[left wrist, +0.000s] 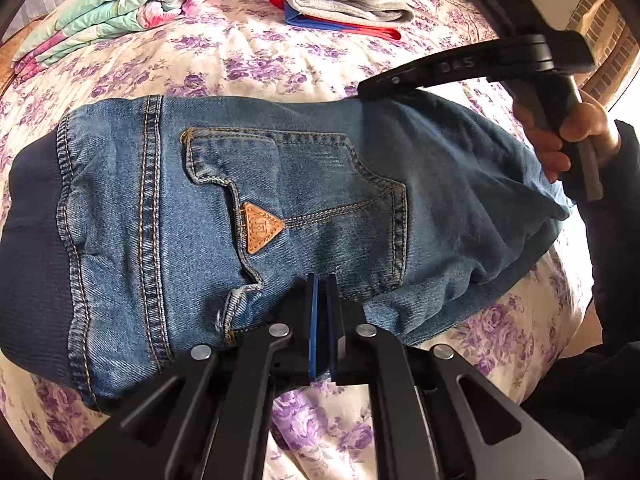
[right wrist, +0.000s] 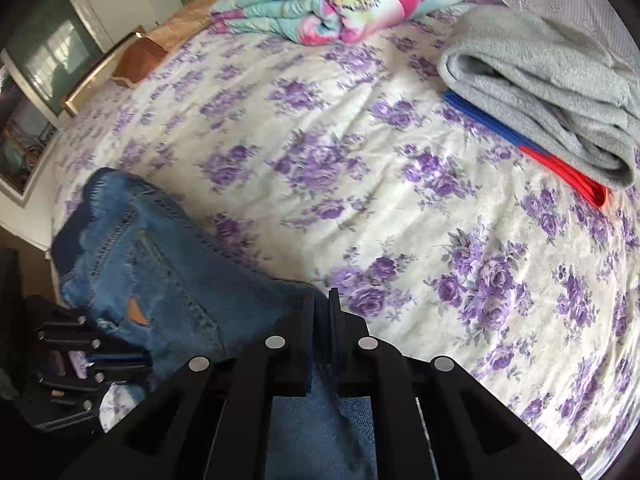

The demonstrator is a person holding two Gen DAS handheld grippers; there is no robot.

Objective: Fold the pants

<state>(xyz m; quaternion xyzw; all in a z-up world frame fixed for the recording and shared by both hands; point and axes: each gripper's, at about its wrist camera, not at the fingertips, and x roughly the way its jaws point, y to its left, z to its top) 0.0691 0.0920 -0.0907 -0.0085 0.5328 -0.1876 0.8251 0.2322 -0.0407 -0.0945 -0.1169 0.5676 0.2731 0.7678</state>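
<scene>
Blue denim pants (left wrist: 300, 184) lie folded across the floral bedsheet, back pocket with a tan triangle patch facing up and the dark ribbed waistband at the left. At their near edge my left gripper (left wrist: 322, 284) is shut, its blue pads pinching the denim. My right gripper (left wrist: 366, 90) reaches in from the upper right with a person's hand (left wrist: 572, 136) on its handle, its tip at the pants' far edge. In the right wrist view the right gripper (right wrist: 322, 300) is shut on the pants (right wrist: 168, 264), with denim showing between its fingers. The left gripper (right wrist: 132, 358) sits at the lower left.
A folded flowered quilt (right wrist: 340, 0) lies at the far side of the bed. A folded grey towel (right wrist: 552, 92) rests on a red and blue cloth (right wrist: 560, 168) at the right. The purple-flowered sheet (right wrist: 360, 160) spreads between them. A wooden bed edge (right wrist: 136, 56) runs along the left.
</scene>
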